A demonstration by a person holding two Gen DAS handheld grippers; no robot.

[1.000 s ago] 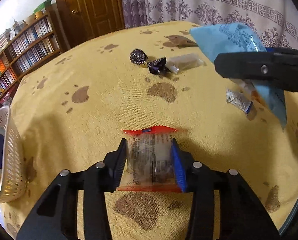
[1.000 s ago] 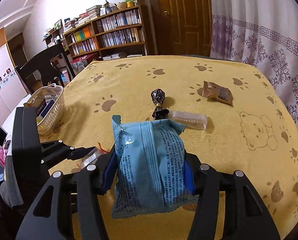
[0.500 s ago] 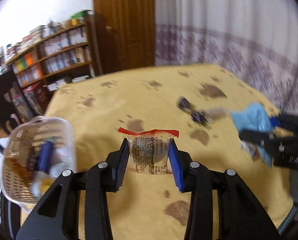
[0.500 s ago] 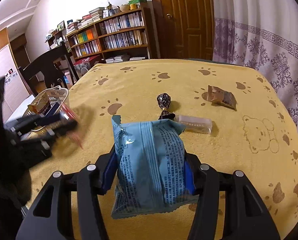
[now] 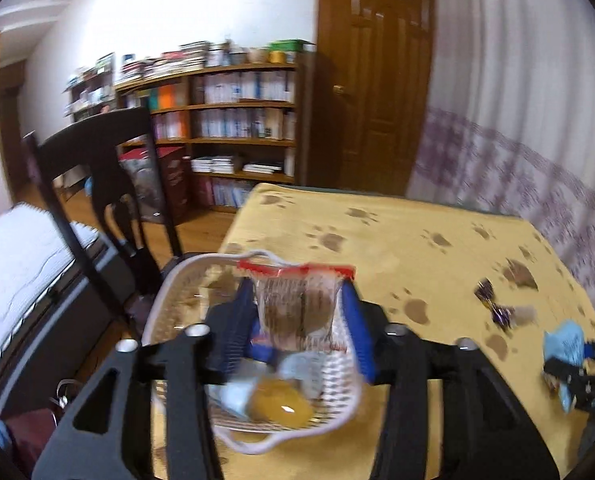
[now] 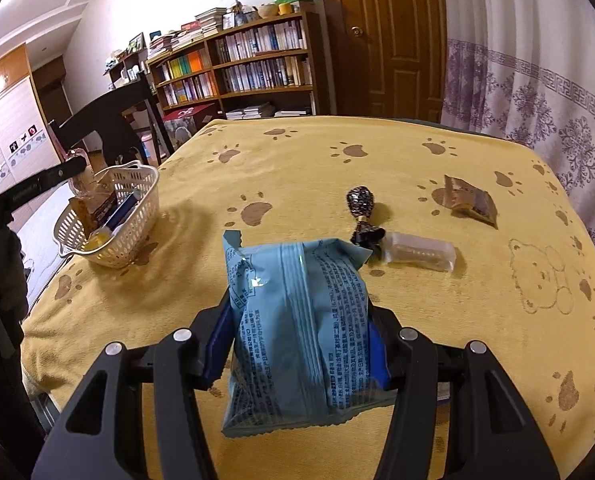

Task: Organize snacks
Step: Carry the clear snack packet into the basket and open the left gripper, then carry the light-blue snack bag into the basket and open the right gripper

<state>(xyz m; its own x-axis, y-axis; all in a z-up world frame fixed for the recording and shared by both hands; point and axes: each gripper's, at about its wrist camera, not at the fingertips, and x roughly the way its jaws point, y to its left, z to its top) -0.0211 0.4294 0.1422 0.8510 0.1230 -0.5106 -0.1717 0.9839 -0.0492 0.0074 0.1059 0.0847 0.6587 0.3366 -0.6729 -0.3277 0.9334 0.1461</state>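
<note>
My left gripper is shut on a clear packet with red ends and holds it just above the white basket, which has several snacks inside. In the right wrist view that basket stands at the table's left edge with the left gripper's finger over it. My right gripper is shut on a light blue snack bag, held above the yellow tablecloth. A dark wrapped candy, a clear bar packet and a brown packet lie on the cloth.
A dark wooden chair stands beside the table's left edge near the basket. Bookshelves and a wooden door are behind the table. A patterned curtain hangs along the right side.
My left gripper has swung left with the red-ended packet, from the table's middle to over the basket. The right gripper has stayed put with the blue bag.
</note>
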